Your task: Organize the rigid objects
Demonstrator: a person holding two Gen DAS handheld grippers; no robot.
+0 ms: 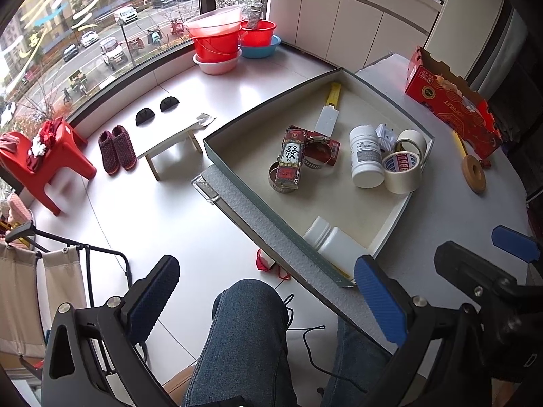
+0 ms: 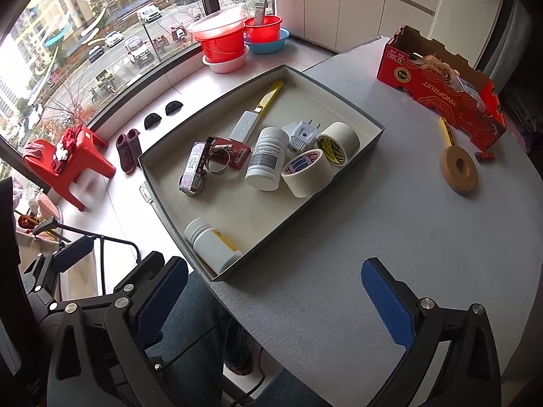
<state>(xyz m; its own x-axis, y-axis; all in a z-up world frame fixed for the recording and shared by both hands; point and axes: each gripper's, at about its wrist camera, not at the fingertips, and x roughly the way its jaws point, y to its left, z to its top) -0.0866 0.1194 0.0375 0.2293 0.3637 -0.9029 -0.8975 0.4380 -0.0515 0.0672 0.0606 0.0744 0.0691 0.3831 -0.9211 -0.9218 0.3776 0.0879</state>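
A pale grey, finely textured round table (image 2: 390,237) stands by a large window over a street, carrying a shallow grey-walled cardboard tray (image 2: 292,218) with a cream floor. Both tongs hover at the near table edge, spread wide and holding nothing: the left gripper (image 1: 268,302) over the person's denim knee, the right gripper (image 2: 275,305) over bare tabletop. Most rigid things already lie in the tray ahead of the tongs: two rolls of smooth cream tape (image 2: 322,159), an upright white plastic bottle (image 2: 266,162), a second white bottle on its side (image 2: 212,244) in the nearest corner, a white plug adapter (image 2: 302,135), metal hose clamps and small printed red boxes (image 2: 210,162). Still outside, ahead and to the right of the right gripper, lie a flat tan wooden ring (image 2: 458,169) and a yellow pencil (image 2: 447,132), its long axis pointing away toward the red corrugated carton (image 2: 437,91). The right gripper is clearly nearer these, and probably takes them next.
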